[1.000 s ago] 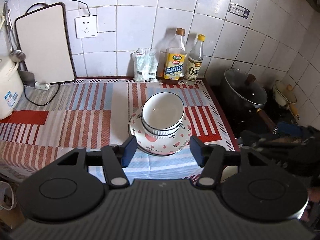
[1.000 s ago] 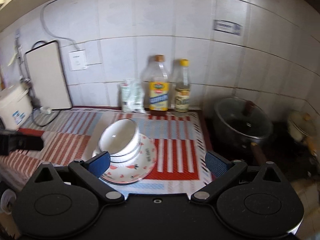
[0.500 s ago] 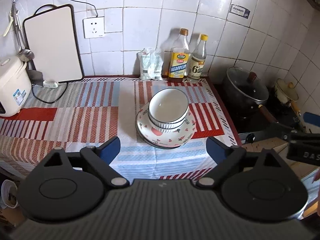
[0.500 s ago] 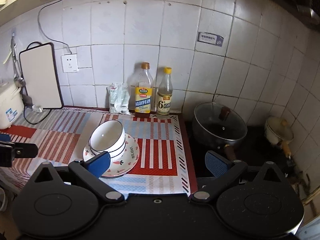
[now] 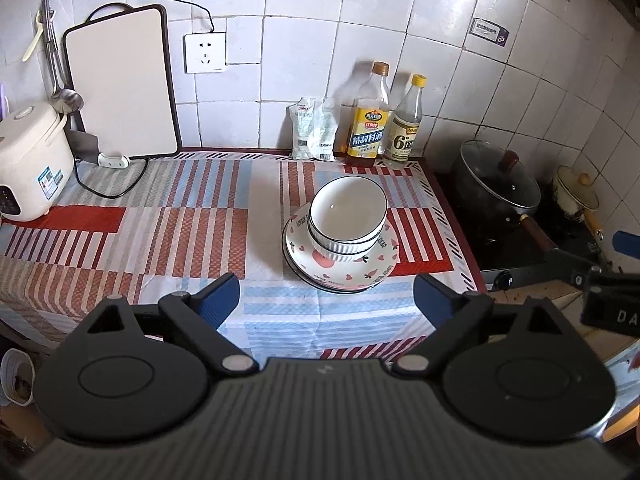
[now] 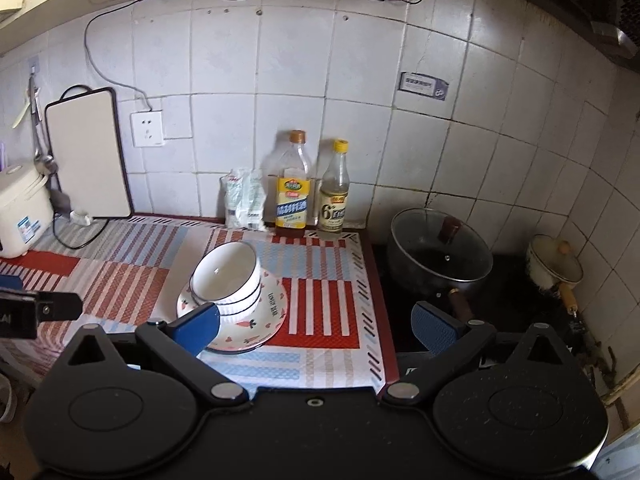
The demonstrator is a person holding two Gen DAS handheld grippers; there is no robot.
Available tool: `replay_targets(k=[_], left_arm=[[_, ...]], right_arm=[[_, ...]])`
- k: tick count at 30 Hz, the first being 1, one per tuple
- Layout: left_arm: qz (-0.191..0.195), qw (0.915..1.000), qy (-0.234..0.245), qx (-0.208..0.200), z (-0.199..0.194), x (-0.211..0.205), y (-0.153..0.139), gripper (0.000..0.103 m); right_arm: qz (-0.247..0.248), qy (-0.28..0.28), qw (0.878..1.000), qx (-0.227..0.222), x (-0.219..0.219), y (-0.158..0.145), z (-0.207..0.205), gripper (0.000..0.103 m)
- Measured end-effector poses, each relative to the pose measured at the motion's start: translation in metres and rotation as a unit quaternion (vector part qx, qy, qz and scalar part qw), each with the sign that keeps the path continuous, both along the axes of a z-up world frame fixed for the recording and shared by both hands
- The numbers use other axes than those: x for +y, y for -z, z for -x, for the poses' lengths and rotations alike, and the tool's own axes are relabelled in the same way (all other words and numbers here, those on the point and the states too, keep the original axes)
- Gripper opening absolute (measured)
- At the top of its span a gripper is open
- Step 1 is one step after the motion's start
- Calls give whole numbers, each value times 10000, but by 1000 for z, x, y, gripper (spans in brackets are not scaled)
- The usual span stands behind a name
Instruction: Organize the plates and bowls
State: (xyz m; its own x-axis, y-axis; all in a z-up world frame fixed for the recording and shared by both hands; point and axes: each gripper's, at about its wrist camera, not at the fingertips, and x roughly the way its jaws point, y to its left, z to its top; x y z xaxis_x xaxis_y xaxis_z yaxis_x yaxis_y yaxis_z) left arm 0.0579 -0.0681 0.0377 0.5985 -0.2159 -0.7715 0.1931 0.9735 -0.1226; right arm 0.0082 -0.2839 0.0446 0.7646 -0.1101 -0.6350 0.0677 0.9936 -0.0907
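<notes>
Stacked white bowls (image 5: 347, 216) sit nested on the patterned plates (image 5: 340, 266), right half of the striped tablecloth (image 5: 160, 224), near the counter's stove-side edge. Left gripper (image 5: 326, 300) hangs above the counter's front edge, fingers spread wide, grasping nothing. Right gripper (image 6: 316, 326) likewise spread and empty, its left pad (image 6: 198, 328) overlapping the plates' rim in view; contact unclear. Two bottles (image 5: 368, 116) stand against the tiled wall behind.
</notes>
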Motion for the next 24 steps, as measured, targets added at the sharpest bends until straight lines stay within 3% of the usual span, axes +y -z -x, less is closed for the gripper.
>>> replay_targets(k=[9,16,24], left_arm=[[-4,10000,-8,19,5,2,1,97],[42,9998,73,-196,12,-1,-2,97],[-240,9984,73,-506,22,-7,-10,97]], right_arm=[[-79,-187,9998,-5,11,1,10,103],[-248,-103,9996,-67,7,2,12,103],[-206,-2,9997,-125,7,2,17,103]])
